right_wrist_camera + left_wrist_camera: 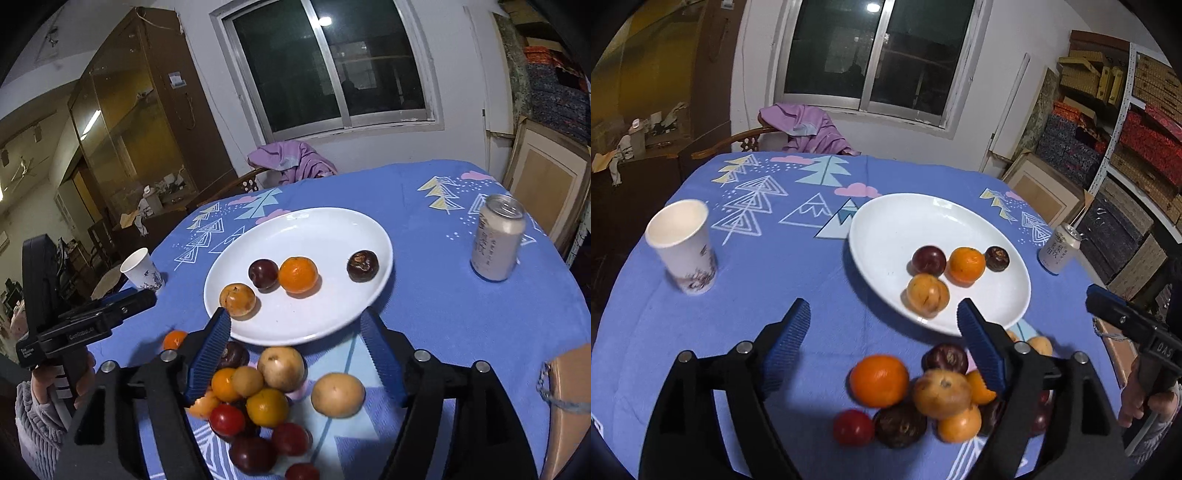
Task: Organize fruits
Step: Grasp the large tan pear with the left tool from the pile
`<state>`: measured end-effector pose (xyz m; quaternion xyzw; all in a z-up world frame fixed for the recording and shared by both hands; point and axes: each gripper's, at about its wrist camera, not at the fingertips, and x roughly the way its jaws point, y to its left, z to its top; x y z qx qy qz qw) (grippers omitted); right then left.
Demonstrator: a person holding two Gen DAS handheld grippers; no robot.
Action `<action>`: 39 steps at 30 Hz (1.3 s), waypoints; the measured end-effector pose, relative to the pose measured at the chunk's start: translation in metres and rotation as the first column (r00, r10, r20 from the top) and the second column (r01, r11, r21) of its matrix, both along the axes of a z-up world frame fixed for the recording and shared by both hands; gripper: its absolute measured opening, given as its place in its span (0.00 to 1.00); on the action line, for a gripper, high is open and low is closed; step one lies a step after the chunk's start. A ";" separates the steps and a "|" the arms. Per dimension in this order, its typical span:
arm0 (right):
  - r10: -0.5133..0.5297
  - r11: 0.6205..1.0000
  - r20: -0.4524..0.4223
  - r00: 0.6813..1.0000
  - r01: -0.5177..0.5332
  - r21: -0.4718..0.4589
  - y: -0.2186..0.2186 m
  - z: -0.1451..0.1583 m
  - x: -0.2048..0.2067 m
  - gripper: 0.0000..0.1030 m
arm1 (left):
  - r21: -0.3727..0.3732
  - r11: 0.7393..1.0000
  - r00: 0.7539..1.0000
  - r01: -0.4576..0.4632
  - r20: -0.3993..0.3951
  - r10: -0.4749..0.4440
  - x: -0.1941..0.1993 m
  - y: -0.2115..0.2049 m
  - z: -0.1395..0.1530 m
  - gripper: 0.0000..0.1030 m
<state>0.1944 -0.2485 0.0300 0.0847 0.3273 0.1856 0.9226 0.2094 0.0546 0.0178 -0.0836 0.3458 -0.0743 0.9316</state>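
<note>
A loose pile of fruit [266, 402] lies on the blue patterned tablecloth [443, 314] at the near edge of the table: oranges, yellow-brown round fruits, red ones and dark purple ones, touching and partly stacked. One pale yellow-brown fruit [338, 394] sits just apart on the pile's right side, and a small orange [175, 339] lies apart to its left.

Just beyond the pile is a white plate [325, 229] near the middle of the table, holding four fruits: a yellow-brown one [237, 300] by its near rim, a dark plum [263, 273] touching an orange [297, 275], and a dark brown fruit [362, 265] alone toward the right rim.

The right gripper [295, 354] hangs over the pile with its blue-padded fingers spread wide, holding nothing; its left pad overlaps the fruits at the pile's left. The left gripper [882, 347] is likewise spread and empty, its right finger crossing in front of the pile.

A paper cup [683, 247] stands toward the left edge, a drink can [498, 238] toward the right edge. A chair draped with purple cloth [291, 160] stands behind the far edge.
</note>
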 end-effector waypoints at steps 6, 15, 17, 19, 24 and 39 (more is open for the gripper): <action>-0.046 0.999 -0.005 0.999 0.046 0.004 -0.022 -0.021 -0.028 0.76 | 0.028 0.997 0.998 -0.066 0.008 0.066 -0.043 0.021 -0.022 0.82; -0.086 0.996 -0.023 0.996 0.086 0.036 -0.030 -0.025 -0.025 0.84 | 0.155 0.986 0.995 0.057 0.076 -0.070 -0.058 -0.025 -0.023 0.86; -0.082 0.996 -0.023 0.996 0.083 0.032 -0.027 -0.025 -0.026 0.84 | 0.203 0.975 0.991 0.092 0.079 -0.110 -0.061 -0.041 -0.026 0.86; -0.077 0.997 -0.023 0.997 0.077 0.029 -0.025 -0.025 -0.027 0.84 | 0.242 0.963 0.987 0.116 0.084 -0.140 -0.063 -0.054 -0.029 0.86; -0.074 0.997 -0.020 0.997 0.075 0.021 -0.023 -0.025 -0.028 0.84 | 0.237 0.958 0.981 0.162 0.068 -0.183 -0.061 -0.067 -0.034 0.86; -0.086 0.995 -0.053 0.995 0.088 0.037 -0.027 -0.030 -0.024 0.85 | 0.204 0.947 0.968 0.250 -0.016 -0.252 -0.034 -0.086 -0.055 0.64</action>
